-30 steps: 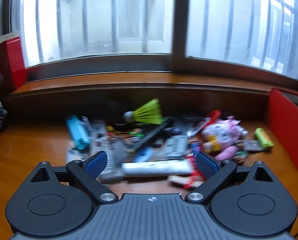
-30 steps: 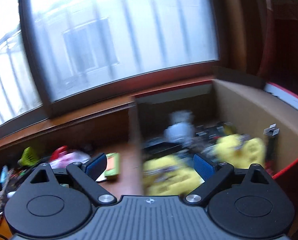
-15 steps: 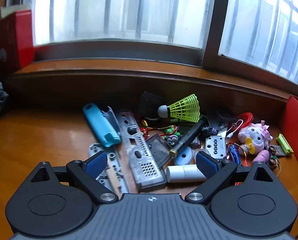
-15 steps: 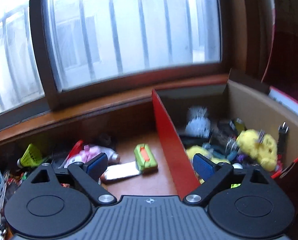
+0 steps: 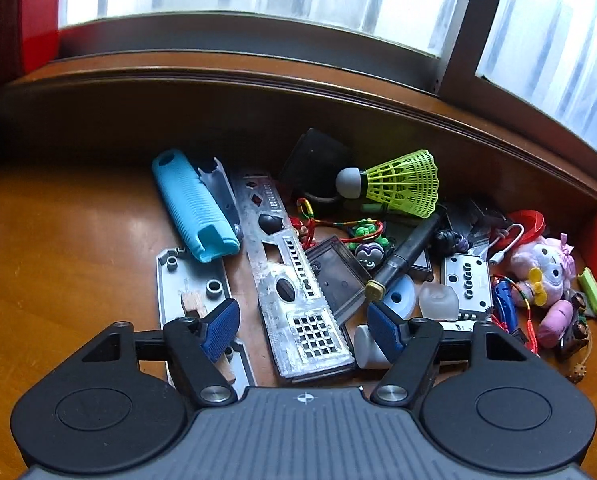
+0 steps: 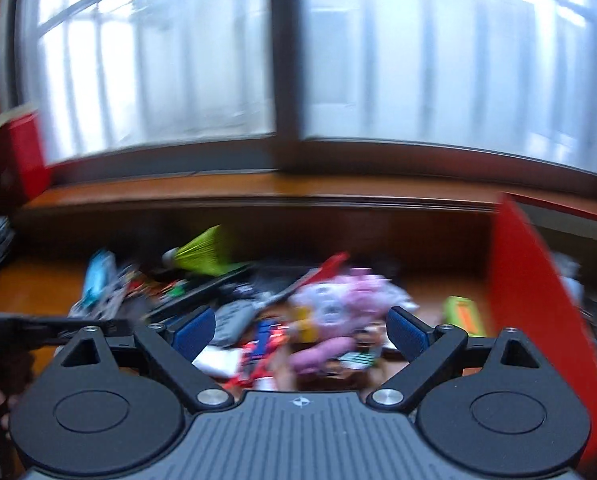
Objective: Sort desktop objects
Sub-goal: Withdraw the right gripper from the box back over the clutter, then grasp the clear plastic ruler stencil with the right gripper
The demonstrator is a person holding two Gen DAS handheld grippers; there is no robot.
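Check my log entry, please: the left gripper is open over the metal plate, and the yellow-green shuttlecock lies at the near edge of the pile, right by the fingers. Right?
Not quite. The left gripper is open over the metal plate, but the shuttlecock lies at the far side of the pile, toward the window sill, well apart from the fingers. The left wrist view shows it.
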